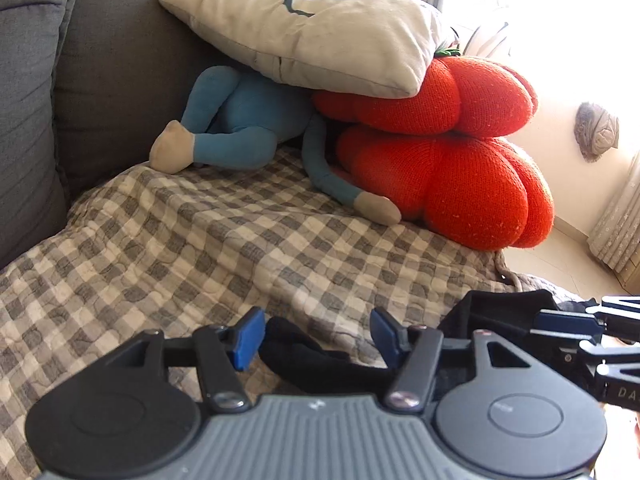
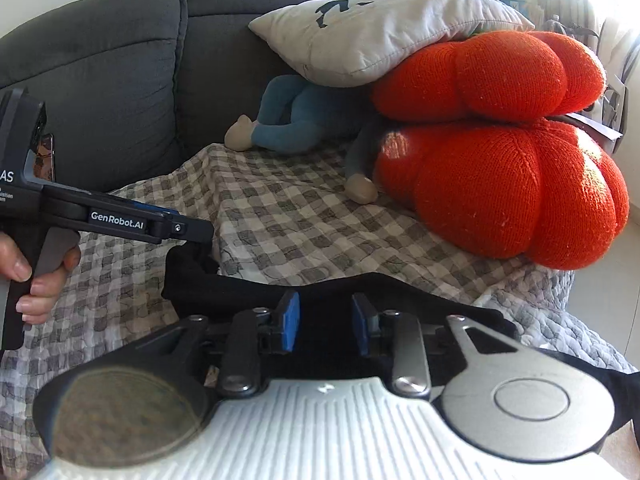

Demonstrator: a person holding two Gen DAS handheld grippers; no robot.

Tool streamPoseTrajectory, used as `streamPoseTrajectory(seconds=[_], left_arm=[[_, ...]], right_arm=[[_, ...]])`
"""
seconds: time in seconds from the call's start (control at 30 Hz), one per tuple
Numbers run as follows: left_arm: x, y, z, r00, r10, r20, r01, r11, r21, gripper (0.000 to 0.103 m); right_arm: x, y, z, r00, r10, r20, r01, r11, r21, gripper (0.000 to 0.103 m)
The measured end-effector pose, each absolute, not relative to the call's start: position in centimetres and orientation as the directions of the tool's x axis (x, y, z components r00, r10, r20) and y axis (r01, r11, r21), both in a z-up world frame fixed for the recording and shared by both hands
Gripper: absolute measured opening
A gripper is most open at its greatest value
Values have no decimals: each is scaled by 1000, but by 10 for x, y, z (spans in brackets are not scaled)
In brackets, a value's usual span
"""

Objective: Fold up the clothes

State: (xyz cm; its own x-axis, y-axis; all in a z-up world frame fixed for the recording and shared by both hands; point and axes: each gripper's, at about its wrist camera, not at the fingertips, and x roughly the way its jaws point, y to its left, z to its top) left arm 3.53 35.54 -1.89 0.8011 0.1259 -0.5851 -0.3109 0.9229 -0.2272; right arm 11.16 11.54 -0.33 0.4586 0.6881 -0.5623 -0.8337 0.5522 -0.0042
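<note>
My left gripper (image 1: 316,338) gapes, black cloth (image 1: 320,360) loose between its pads; my right gripper (image 2: 326,322) stands apart over it too (orange cushions (image 2: 500,192) at two o'clock).

The black garment (image 2: 240,292) lies bunched on the checked cover (image 2: 280,208), near me, just under my parted fingers.

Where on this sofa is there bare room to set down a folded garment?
Free: the checked blanket between the grey backrest and the black garment. Crowded: the far end, with blue doll, orange cushions and pillow.
</note>
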Motion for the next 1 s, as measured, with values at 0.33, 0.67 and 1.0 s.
streamPoseTrajectory(seconds=[0.33, 0.67, 1.0], left_arm=[[20, 387, -32, 801, 128, -585, -360, 884, -299, 60], [16, 397, -36, 839, 32, -543, -318, 839, -442, 60], [22, 390, -37, 845, -31, -533, -268, 839, -473, 61]], right_arm=[[58, 194, -24, 360, 751, -553, -928, 351, -128, 52], [66, 213, -49, 396, 733, -554, -917, 351, -191, 17], [119, 170, -24, 494, 727, -477, -782, 612, 122, 14]])
